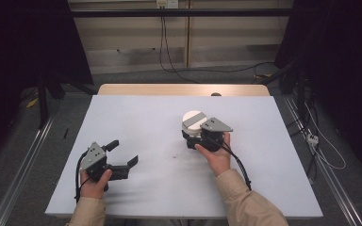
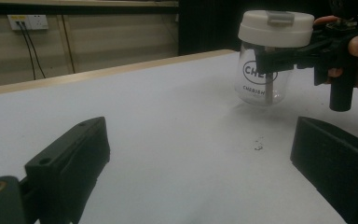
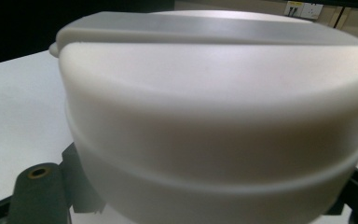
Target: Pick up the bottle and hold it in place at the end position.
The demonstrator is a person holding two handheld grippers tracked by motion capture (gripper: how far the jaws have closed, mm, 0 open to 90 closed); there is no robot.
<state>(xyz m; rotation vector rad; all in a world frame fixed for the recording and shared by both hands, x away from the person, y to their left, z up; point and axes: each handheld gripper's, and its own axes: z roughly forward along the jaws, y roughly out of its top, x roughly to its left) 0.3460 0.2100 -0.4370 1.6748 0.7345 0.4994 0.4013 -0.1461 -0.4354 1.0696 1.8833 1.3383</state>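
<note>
The item under handling is a small clear jar (image 2: pixel 262 79) with a broad white lid (image 2: pixel 276 28), standing right of the tabletop's (image 1: pixel 136 117) centre, somewhat nearer the far edge than the near one. Whether its base rests on the surface or sits just off it cannot be told.

The right gripper (image 1: pixel 199 139) has its jaws set on either side of the jar just beneath the lid, closed against it as seen from the left gripper view. The left gripper (image 1: pixel 122 153) lies near the tabletop's near-left corner, jaws spread wide and holding nothing, well apart from the jar.

Materials: the body is transparent, smooth and rounded at the base, with dark oval lettering printed on its wall; glass or hard plastic cannot be told. The lid is matt white plastic, cylindrical, with a grey flip tab (image 2: pixel 280 17) on top and a slight step around its skirt. The jar looks empty.

Judgement on handling: light and rigid, possibly breakable if glass. The smooth wall is likely slippery, so the narrow band under the lid's overhang is the sound place to grip (the lid's lip would check a downward slip). The tabletop covering is plain, pale and matt, with a few small specks (image 2: pixel 258 145) near its middle
</note>
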